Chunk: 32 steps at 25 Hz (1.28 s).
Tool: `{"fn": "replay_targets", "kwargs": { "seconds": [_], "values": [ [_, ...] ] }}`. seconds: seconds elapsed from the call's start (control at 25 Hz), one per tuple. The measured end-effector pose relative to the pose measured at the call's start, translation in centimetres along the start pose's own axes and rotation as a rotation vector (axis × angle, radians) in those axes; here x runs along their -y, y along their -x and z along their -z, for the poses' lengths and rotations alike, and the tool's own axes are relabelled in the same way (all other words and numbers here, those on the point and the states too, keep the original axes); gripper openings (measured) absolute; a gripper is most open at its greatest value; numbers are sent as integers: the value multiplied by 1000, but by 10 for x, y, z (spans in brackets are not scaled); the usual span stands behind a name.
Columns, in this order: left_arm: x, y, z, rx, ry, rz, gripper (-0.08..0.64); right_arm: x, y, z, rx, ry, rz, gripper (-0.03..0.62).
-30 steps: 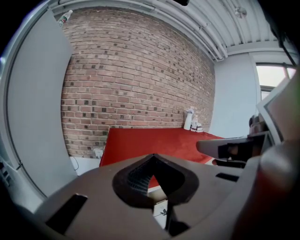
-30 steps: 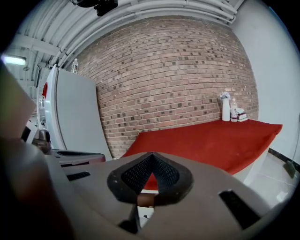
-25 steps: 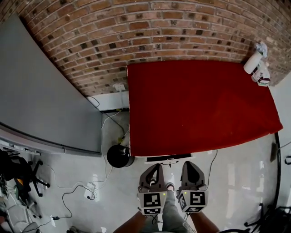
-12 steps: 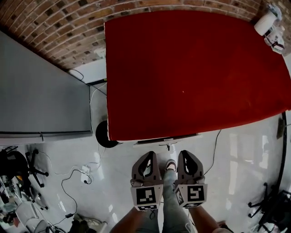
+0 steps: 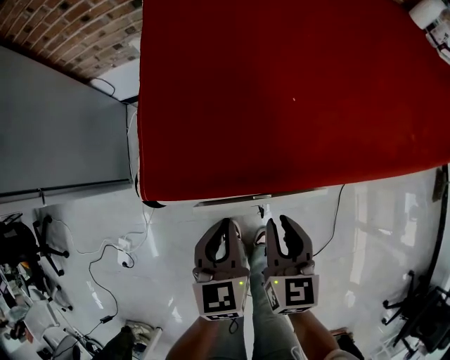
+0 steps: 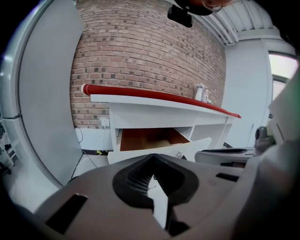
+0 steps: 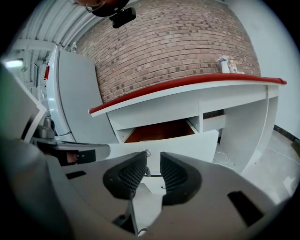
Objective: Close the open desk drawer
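A: Head view. The drawer (image 5: 260, 199) lies almost wholly under the red desk top (image 5: 281, 98); only a thin front strip shows.

B: Noted. The desk top runs off the top and right edges. White objects (image 5: 434, 15) in the far corner are cut off and can't be identified.

A: Left gripper view. The left gripper (image 6: 153, 176) body covers the lower drawer front. Knob (image 6: 179, 154) half seen. The front panel hides the drawer's floor.

B: Small items at the desk's far end (image 6: 201, 92) are too small to tell.

A: Forearms (image 5: 204, 342) are cut off by the bottom edge.
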<state>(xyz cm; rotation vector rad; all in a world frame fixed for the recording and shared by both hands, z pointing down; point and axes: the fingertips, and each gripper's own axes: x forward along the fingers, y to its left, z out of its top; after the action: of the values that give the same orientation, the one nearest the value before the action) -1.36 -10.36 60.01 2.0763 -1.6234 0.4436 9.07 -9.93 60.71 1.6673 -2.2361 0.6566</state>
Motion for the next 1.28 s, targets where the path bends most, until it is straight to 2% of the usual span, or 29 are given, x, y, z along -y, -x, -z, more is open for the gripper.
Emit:
{"fn": "replay_targets", "kwargs": {
  "seconds": [0.28, 0.48, 0.6, 0.72, 0.88, 1.28],
  "values": [
    [-5, -5, 26, -29, -6, -7, 5, 21, -13, 5, 13, 70, 52, 92],
    [-17, -13, 31, -22, 26, -38, 5, 22, -31, 4, 36, 95, 53, 92],
    [-21, -13, 42, -54, 23, -45, 5, 22, -35, 2, 51, 88, 59, 91],
    [-21, -15, 40, -35, 36, -47, 5, 22, -35, 3, 61, 76, 71, 91],
    [-19, -13, 49, -70, 17, -32, 5, 23, -34, 3, 68, 88, 93, 92],
    [-16, -18, 46, -54, 27, -23, 5, 22, -35, 1, 94, 102, 105, 94]
  ]
}}
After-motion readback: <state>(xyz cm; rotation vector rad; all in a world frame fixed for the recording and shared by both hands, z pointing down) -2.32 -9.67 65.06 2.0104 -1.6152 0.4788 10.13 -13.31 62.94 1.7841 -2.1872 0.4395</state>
